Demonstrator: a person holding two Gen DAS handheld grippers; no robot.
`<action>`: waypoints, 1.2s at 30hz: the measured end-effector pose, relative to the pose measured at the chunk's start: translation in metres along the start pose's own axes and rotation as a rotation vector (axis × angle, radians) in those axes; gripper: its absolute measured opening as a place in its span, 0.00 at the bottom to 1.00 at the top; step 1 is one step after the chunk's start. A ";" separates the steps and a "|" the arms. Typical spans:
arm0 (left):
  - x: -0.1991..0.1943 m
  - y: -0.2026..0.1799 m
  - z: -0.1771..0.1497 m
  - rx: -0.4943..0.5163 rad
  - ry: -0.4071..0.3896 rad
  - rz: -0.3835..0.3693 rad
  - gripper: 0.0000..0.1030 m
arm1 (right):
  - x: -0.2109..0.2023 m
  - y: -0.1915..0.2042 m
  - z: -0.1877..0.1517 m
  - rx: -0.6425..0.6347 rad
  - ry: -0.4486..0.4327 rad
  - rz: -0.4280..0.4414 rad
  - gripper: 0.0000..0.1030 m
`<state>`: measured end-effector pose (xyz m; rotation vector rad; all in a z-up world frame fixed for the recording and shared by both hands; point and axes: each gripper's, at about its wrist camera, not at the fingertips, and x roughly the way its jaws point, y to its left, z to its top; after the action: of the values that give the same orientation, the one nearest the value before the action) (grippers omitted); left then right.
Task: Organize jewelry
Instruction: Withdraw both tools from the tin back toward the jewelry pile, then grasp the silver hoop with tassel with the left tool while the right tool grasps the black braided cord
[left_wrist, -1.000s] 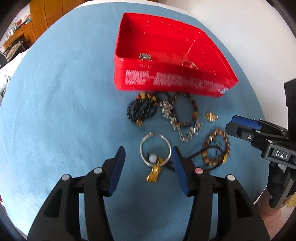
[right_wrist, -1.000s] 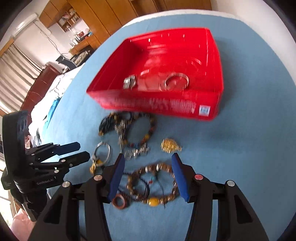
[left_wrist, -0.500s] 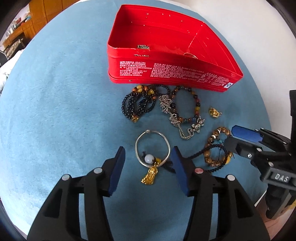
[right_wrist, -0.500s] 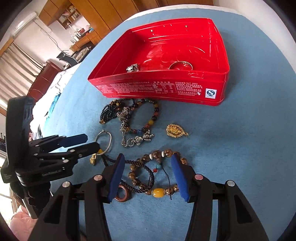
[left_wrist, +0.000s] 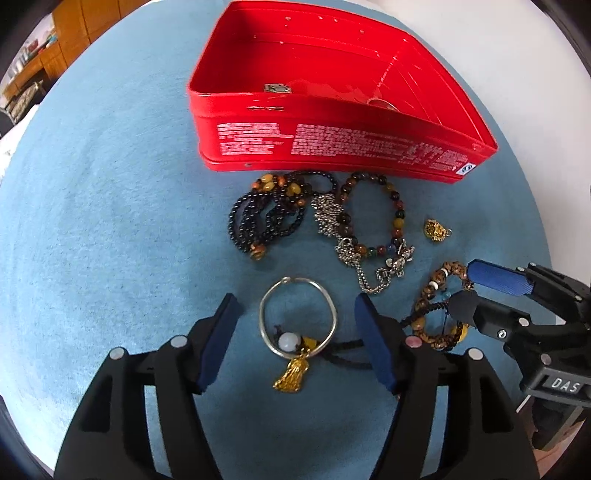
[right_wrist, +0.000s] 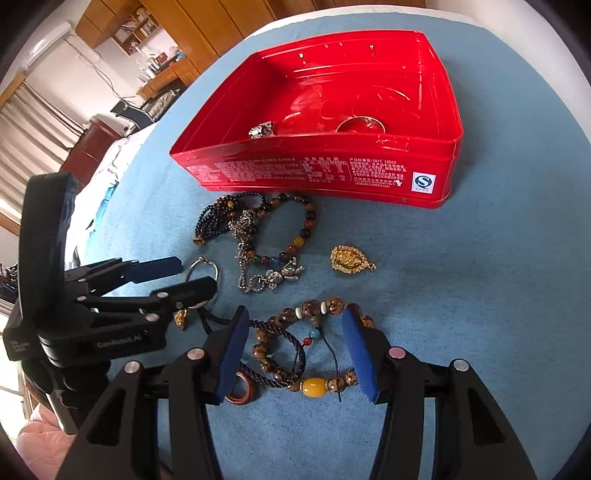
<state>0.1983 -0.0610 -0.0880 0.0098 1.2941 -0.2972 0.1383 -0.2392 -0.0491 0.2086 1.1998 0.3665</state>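
A silver bangle (left_wrist: 334, 314) with a white bead and a gold charm (left_wrist: 291, 376) lies on the blue cloth. My left gripper (left_wrist: 298, 314) points down around it, jaws opening, pads clear of the bangle on both sides. My right gripper (right_wrist: 294, 317) stands open over a brown bead bracelet (right_wrist: 313, 386) with a yellow bead, without touching it. The open red tin (left_wrist: 332, 144) sits beyond the jewelry and holds a silver ring (right_wrist: 360, 123) and a small silver piece (right_wrist: 261, 130).
Between the tin and the grippers lie a black bead bracelet (left_wrist: 266, 221), a multicoloured bead bracelet (left_wrist: 397, 218), a silver chain (left_wrist: 327, 214) and a gold pendant (left_wrist: 437, 230). The blue cloth (left_wrist: 110, 221) ends at a white surface (left_wrist: 517, 74) on the right.
The left gripper has come down closer to the silver bangle and its jaws have widened around it. The right gripper has hardly moved.
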 end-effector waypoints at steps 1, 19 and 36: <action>0.002 -0.002 0.000 0.004 0.002 0.007 0.64 | 0.000 0.000 0.000 0.001 -0.001 0.000 0.51; 0.000 -0.010 -0.019 0.026 -0.048 -0.014 0.44 | 0.000 -0.001 0.001 0.008 -0.004 0.003 0.51; -0.040 0.009 -0.041 0.010 -0.141 -0.093 0.43 | 0.000 0.016 -0.007 -0.035 0.007 0.038 0.51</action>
<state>0.1519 -0.0367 -0.0632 -0.0619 1.1550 -0.3775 0.1289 -0.2251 -0.0463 0.2004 1.1969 0.4216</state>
